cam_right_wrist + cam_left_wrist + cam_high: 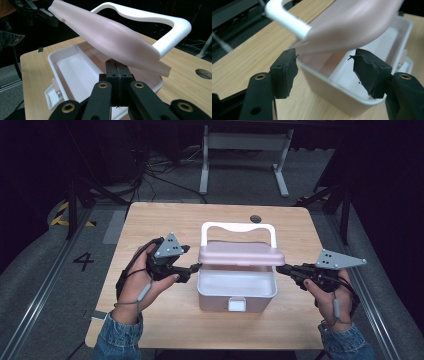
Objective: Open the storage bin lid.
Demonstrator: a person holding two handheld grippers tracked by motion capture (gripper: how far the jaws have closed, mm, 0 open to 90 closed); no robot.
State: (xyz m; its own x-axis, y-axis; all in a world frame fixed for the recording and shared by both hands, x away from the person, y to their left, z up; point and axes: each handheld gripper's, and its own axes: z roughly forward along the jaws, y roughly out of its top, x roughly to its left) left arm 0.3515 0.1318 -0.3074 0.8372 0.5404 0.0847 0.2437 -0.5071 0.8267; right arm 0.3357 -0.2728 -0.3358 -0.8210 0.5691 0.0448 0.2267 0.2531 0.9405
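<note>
Left hand-held gripper [325,72]: jaws spread and empty, straddling the near wall of the pink box [236,292] just under the half-raised pink lid [241,255]; right hand-held gripper [116,72]: jaws pressed shut, nothing between them, tips tucked under the lid's edge at the box's 3 o'clock side, seemingly propping it. Box sits mid-counter [150,330], white handle [238,227] standing at 12 o'clock, latch tab [236,304] at 6 o'clock. Step in hand looks like opening the lid; next move likely calls for the right tips lifting it back toward 12 o'clock while the left steadies the box.
</note>
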